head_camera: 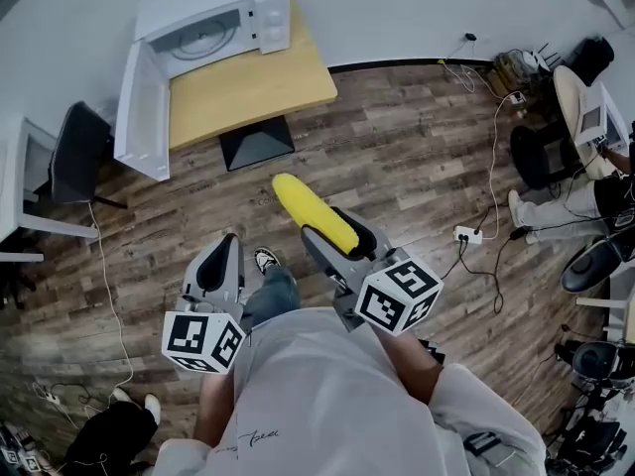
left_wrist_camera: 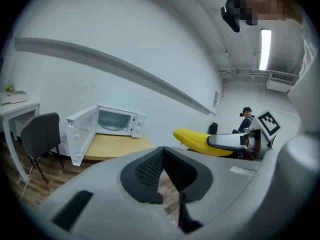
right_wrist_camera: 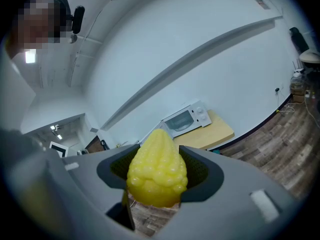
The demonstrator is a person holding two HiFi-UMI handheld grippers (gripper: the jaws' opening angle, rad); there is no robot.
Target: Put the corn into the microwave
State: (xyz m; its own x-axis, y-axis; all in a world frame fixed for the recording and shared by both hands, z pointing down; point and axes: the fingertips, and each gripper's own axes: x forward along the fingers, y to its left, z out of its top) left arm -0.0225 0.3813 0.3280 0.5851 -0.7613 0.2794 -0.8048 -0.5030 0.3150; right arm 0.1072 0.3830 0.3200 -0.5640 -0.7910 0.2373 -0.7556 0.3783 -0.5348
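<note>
The yellow corn (head_camera: pixel 313 211) sticks forward out of my right gripper (head_camera: pixel 332 234), whose jaws are shut on its rear half; it fills the middle of the right gripper view as corn (right_wrist_camera: pixel 157 171). The white microwave (head_camera: pixel 213 28) stands on a wooden table (head_camera: pixel 258 92) ahead and to the left. Its door (head_camera: pixel 139 112) hangs wide open to the left. It also shows as a microwave (left_wrist_camera: pixel 117 121) in the left gripper view and as a small microwave (right_wrist_camera: pixel 185 119) far off in the right one. My left gripper (head_camera: pixel 220 261) is shut and holds nothing, level with the right one.
A black chair (head_camera: pixel 79 152) and a white desk (head_camera: pixel 15 196) stand left of the microwave table. A power strip (head_camera: pixel 466 234) with cables lies on the wood floor to the right. A seated person (head_camera: pixel 556 206) and office chairs are at the far right.
</note>
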